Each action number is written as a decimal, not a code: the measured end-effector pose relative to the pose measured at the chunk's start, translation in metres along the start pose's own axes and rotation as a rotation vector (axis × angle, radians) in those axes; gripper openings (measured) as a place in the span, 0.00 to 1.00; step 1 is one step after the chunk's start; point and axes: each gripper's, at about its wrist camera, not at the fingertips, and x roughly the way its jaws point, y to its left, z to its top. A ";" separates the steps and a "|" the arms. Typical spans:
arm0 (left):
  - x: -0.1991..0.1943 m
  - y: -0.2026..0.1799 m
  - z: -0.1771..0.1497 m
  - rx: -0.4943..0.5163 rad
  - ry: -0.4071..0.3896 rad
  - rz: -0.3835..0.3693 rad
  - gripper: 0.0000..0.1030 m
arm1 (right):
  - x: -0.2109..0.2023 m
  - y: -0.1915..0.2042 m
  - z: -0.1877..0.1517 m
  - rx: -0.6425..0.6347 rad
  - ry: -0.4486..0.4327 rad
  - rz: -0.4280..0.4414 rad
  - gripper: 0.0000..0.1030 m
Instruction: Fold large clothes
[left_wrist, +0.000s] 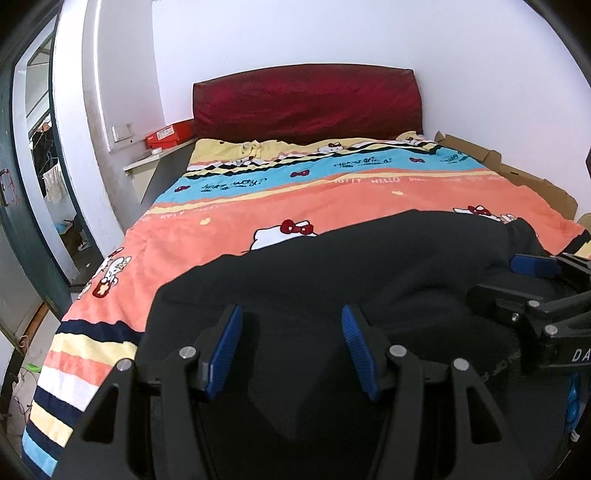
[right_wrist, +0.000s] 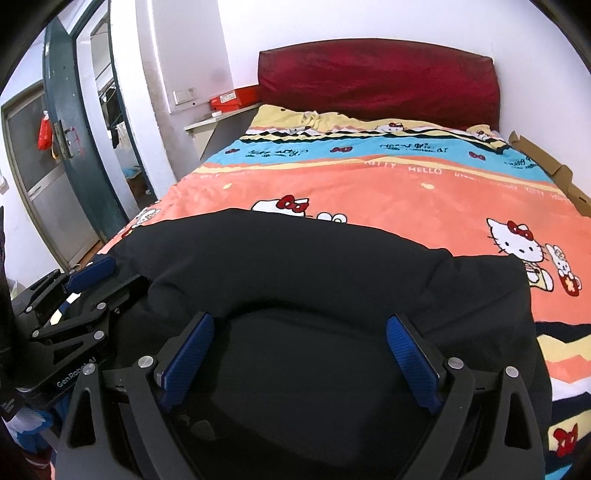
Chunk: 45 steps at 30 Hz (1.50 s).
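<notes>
A: Where's the black garment (left_wrist: 332, 280)?

B: Lying bunched at the foot of the bed, on the cartoon-cat blanket (left_wrist: 332, 199), its far edge rolled into a thick fold.

A: And the fingers?

B: The left gripper (left_wrist: 291, 350) and right gripper (right_wrist: 301, 358) are side by side over the cloth, both spread apart, gripping nothing. Behind stands a red headboard (right_wrist: 376, 81).

Matt black cloth garment (left_wrist: 314, 280) lies on a fleecy blanket (left_wrist: 229, 206) (headboard (left_wrist: 306, 99) looks satiny).
</notes>
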 end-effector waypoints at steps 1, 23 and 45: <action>0.002 0.000 0.000 -0.001 0.003 -0.002 0.53 | 0.001 0.000 0.000 0.002 0.001 0.002 0.91; 0.015 0.037 -0.013 -0.128 0.085 -0.001 0.54 | 0.004 -0.041 -0.007 0.080 0.020 -0.049 0.92; -0.078 0.054 -0.078 -0.131 0.019 0.060 0.54 | -0.085 0.004 -0.073 0.031 -0.082 -0.107 0.93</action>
